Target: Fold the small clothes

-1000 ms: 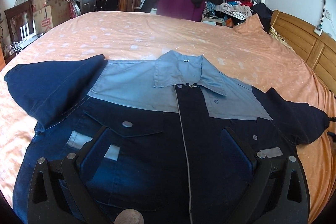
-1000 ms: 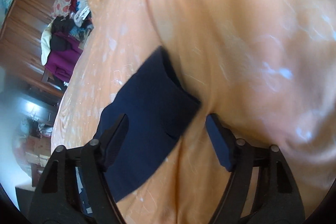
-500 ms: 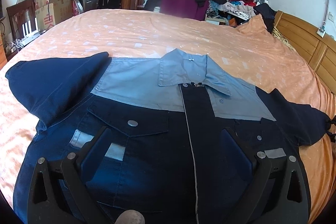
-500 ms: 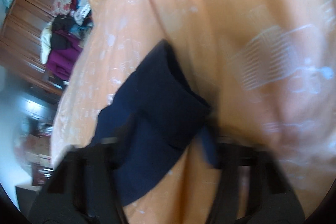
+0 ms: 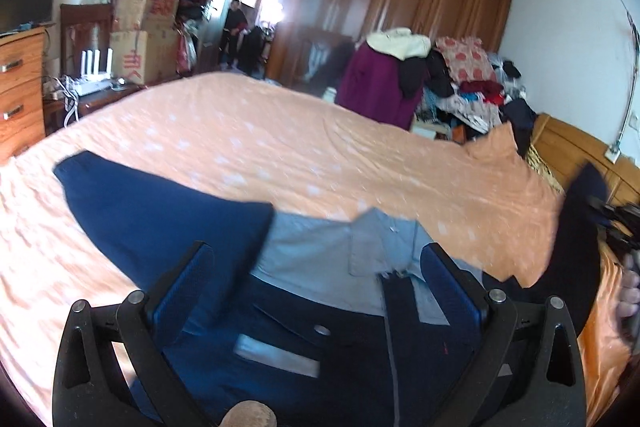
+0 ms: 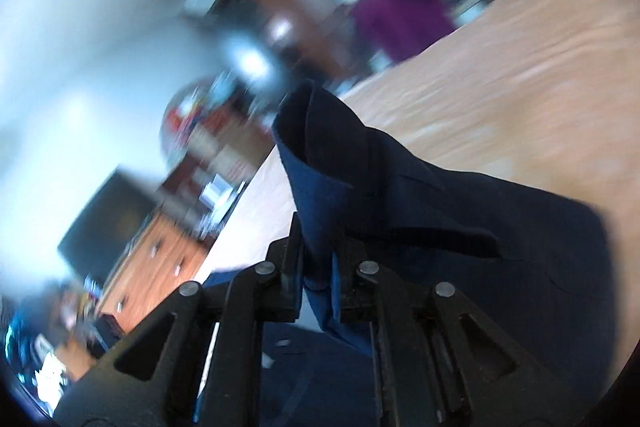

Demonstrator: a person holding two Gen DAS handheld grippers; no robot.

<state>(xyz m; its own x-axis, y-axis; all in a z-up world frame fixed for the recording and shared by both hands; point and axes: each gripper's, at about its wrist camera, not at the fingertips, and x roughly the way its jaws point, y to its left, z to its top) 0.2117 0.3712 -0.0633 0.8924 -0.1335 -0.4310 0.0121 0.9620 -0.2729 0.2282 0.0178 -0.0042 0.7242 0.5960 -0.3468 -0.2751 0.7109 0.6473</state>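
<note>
Jacket [image 5: 320, 339] lies low-centre on the bed [image 5: 320, 155]; left gripper [image 5: 316, 291] gapes above it; right gripper [image 6: 316, 267] pinches its sleeve [image 6: 340, 163] (boxes' [image 5: 140, 55] red print probably illegible).

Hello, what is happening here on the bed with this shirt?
A person is folding a dark blue shirt with a light blue collar, spread on the orange bedsheet. The right gripper is shut on the right sleeve and holds it lifted off the bed. The left gripper is open and hovers above the shirt's chest, holding nothing. The left sleeve lies flat on the bed, not yet folded.
</note>
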